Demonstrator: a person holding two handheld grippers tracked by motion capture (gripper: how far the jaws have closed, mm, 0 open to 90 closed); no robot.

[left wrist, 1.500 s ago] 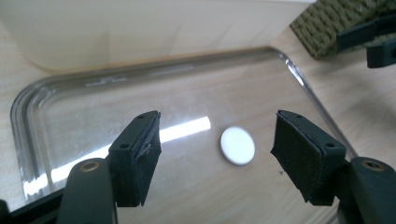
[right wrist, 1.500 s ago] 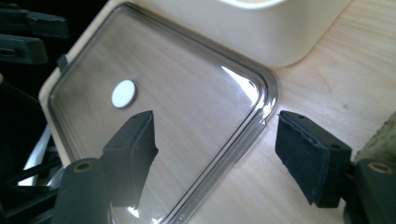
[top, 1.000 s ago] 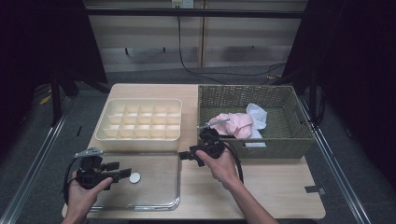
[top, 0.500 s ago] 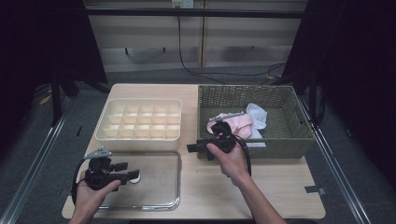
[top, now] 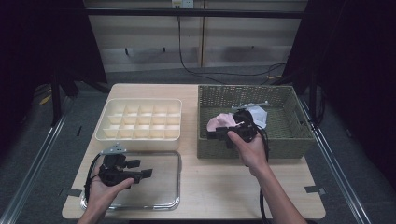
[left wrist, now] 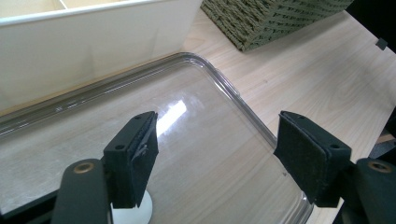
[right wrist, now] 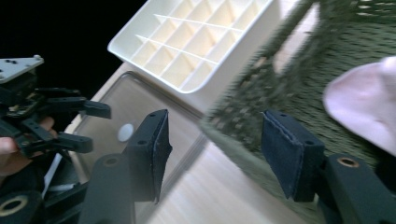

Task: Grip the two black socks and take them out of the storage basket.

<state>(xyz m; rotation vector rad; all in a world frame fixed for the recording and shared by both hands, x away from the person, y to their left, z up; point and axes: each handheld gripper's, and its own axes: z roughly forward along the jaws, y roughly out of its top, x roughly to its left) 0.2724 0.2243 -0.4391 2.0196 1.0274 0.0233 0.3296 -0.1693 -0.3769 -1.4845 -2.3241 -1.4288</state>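
Blur smears wicker basket [right wrist: 261, 93] beside right claw [right wrist: 215, 154].

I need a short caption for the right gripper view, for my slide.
Open right gripper above the wicker basket edge, pink cloth at right, compartment box behind.

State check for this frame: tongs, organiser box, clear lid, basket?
left tongs: open, empty, over the clear lid
right tongs: open, empty, at the basket's edge
organiser box: uncovered, compartments empty
clear lid: flat on the table
basket: holds pink cloth
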